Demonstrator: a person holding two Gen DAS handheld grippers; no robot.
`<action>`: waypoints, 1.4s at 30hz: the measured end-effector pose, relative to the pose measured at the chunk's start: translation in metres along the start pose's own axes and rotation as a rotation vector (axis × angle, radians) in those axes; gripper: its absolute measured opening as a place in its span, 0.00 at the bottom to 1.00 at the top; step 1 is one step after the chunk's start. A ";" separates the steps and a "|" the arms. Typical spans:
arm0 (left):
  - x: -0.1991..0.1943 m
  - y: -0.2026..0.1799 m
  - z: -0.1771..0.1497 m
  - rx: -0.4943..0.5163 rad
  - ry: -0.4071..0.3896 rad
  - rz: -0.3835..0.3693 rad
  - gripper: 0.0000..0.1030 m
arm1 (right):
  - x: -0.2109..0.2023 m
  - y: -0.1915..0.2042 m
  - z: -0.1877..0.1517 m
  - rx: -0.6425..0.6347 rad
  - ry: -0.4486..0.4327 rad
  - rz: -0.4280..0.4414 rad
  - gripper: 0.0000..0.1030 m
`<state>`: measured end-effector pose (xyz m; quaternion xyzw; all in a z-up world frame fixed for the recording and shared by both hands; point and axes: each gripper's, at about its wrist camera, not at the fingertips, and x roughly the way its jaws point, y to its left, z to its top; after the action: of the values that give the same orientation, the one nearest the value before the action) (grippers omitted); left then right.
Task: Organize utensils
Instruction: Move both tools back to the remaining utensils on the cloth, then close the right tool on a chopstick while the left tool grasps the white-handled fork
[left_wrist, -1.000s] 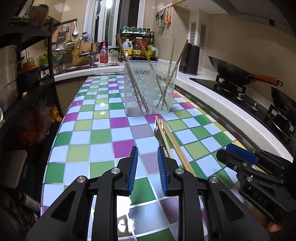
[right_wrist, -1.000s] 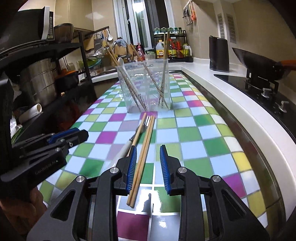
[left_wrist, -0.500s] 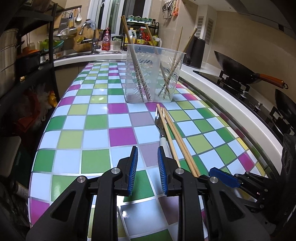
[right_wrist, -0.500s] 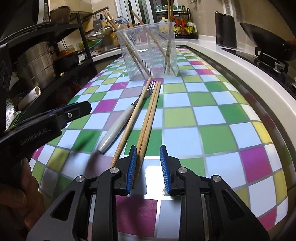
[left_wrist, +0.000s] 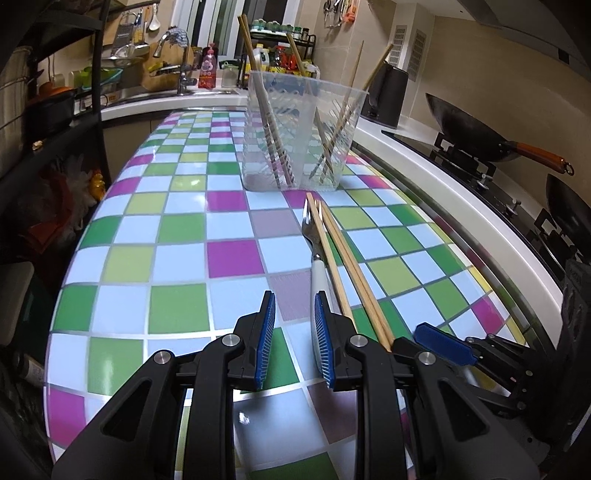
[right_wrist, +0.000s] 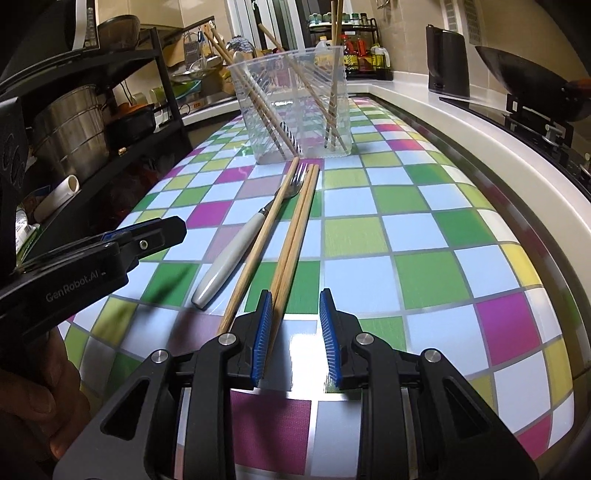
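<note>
Fork with white handle lies flat on the checkered worktop, tines toward the far end, handle toward the near edge. One loose chopstick lies across it, touching, and a pair of chopsticks sits just right of that, side by side, all roughly parallel. Far tips end just short of the clear plastic utensil holder, which stands upright at the far middle of the worktop with more chopsticks leaning inside (two compartments visible, sticks in both).

Right gripper: low over the near end of the pair, jaws partly open, sticks just inside the left pad, right pad well clear. Not clamped on anything.

Left gripper: left of the fork handle, jaws partly open, nothing between them. The handle runs under its right finger (contact unclear).

Right of the worktop: white ledge, stove with a wok. Far left: sink, black shelf rack with pots.
</note>
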<state>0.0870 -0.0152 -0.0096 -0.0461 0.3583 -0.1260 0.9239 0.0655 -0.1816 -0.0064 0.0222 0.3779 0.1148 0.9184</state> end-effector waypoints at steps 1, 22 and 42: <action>0.002 -0.001 -0.001 -0.002 0.007 -0.005 0.22 | 0.000 0.001 0.000 -0.013 -0.001 -0.010 0.25; 0.026 -0.019 -0.014 0.053 0.106 0.026 0.17 | -0.004 -0.013 -0.001 -0.050 -0.026 -0.143 0.05; 0.014 -0.001 -0.020 0.021 0.086 0.201 0.26 | -0.007 -0.037 -0.001 0.016 -0.049 -0.208 0.07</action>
<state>0.0831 -0.0197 -0.0334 0.0050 0.3994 -0.0380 0.9160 0.0673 -0.2196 -0.0068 -0.0069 0.3566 0.0151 0.9341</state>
